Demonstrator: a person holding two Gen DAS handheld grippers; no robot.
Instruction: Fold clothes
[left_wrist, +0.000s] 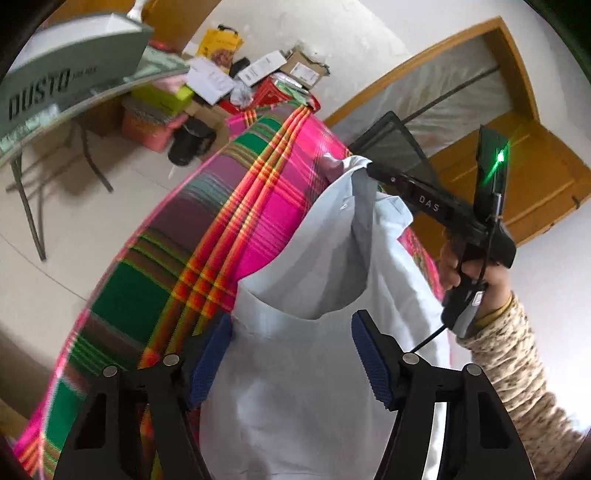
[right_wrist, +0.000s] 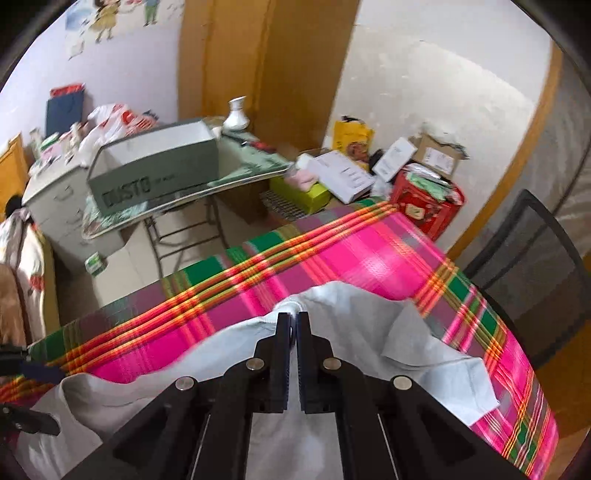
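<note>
shirt (left_wrist: 295, 369), pale blue-white, hangs and drapes over the plaid cloth (left_wrist: 177, 258) that covers the table, partly lifted rather than lying flat.

starting at nine o'clock in the left wrist view, a folding table (left_wrist: 74, 107) carries a grey box (left_wrist: 66, 62), well apart from the work. toward the middle, the left gripper (left_wrist: 291, 354) stands with its blue pads spread wide, one at each side of the shirt's body; the fabric lies between them, but the jaws are not pinching it. my guess is that it is lined up to take hold of the lower part.

at two o'clock the right gripper (left_wrist: 369, 168) appears from outside, carried by the person's hand (left_wrist: 476, 273). its tip sits at the shirt's collar edge and raises it above the cloth, which is why the shirt forms a hanging pocket. in the right wrist view the right gripper's jaws are pressed together on a bunched bit of shirt edge, so it is clamped on the shirt.

at three o'clock a dark mesh chair (right_wrist: 535, 266) stands just beside the table.

holding one corner high likely lets the garment straighten before being laid down for a fold.
</note>
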